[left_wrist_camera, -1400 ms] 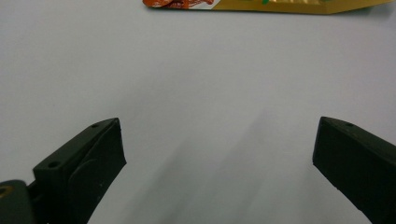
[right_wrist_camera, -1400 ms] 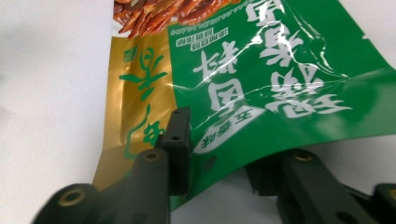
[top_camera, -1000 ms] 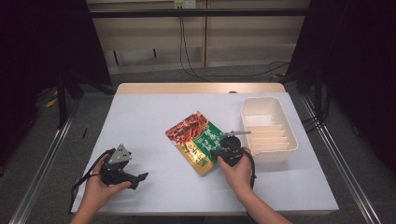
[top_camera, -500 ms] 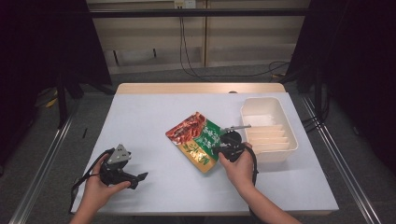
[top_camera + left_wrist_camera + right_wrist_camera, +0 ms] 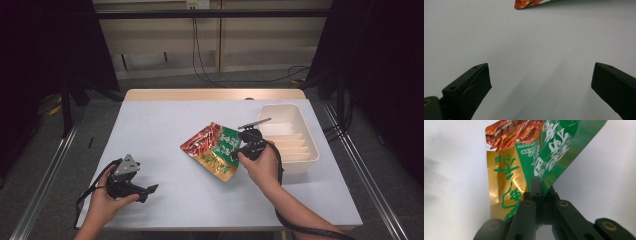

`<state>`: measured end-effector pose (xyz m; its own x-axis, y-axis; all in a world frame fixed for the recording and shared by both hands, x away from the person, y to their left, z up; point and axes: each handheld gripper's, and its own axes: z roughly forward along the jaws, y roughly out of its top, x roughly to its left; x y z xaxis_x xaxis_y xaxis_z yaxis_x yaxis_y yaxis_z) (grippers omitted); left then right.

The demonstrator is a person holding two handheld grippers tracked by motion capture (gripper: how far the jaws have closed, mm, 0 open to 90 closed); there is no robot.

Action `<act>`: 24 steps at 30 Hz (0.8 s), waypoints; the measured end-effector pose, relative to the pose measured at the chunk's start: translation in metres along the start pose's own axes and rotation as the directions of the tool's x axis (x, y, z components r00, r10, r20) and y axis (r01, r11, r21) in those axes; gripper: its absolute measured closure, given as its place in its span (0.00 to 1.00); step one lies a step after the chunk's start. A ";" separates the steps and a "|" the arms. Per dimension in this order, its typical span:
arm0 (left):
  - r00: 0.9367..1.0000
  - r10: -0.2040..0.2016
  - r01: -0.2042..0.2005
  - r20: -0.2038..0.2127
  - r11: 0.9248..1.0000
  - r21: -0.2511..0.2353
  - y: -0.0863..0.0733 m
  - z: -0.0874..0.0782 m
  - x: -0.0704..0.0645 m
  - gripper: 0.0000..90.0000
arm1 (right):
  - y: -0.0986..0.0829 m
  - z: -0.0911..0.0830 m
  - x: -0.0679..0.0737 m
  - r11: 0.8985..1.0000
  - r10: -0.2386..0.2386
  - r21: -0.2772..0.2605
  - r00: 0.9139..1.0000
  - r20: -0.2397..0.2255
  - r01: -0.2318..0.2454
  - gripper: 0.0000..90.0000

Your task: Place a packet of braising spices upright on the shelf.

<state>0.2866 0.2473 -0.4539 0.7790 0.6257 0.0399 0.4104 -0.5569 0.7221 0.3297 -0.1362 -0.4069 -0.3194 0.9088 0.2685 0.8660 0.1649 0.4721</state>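
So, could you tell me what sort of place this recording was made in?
Probably a lab recording booth: a plain white table between black curtains, loose cables on the floor, and a person's right gripper pinching a glossy green, gold and red snack packet beside a white plastic bin.

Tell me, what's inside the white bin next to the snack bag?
The white bin seems to hold flat pale ribbed layers, maybe dividers; what they are is unclear. The right claw, shut on the snack bag, hides a little of its near corner.

The snack pouch [image 5: 524,170] carries large white East Asian characters on its green panel, toward one o'clock. Green brush-style characters stand on its gold panel toward nine o'clock; the small white print between them is too fine to read.
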 end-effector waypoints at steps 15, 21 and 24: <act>1.000 0.011 -0.011 0.003 1.000 0.009 0.000 -0.001 0.001 0.03 | 0.039 -0.021 -0.001 0.991 0.032 0.128 0.999 -0.029 -0.028 1.00; 1.000 0.008 -0.008 0.007 1.000 0.005 0.000 -0.001 0.002 0.03 | 0.061 -0.032 0.002 0.983 0.014 0.181 1.000 -0.021 -0.010 1.00; 1.000 -0.003 0.003 0.007 1.000 -0.004 0.000 -0.001 0.001 0.03 | 0.073 -0.039 0.005 0.978 -0.006 0.209 1.000 -0.007 0.007 1.00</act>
<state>0.2872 0.2482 -0.4532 0.7814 0.6232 0.0330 0.4104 -0.5530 0.7251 0.3763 -0.1341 -0.3384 -0.3269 0.9051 0.2718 0.9251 0.2478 0.2877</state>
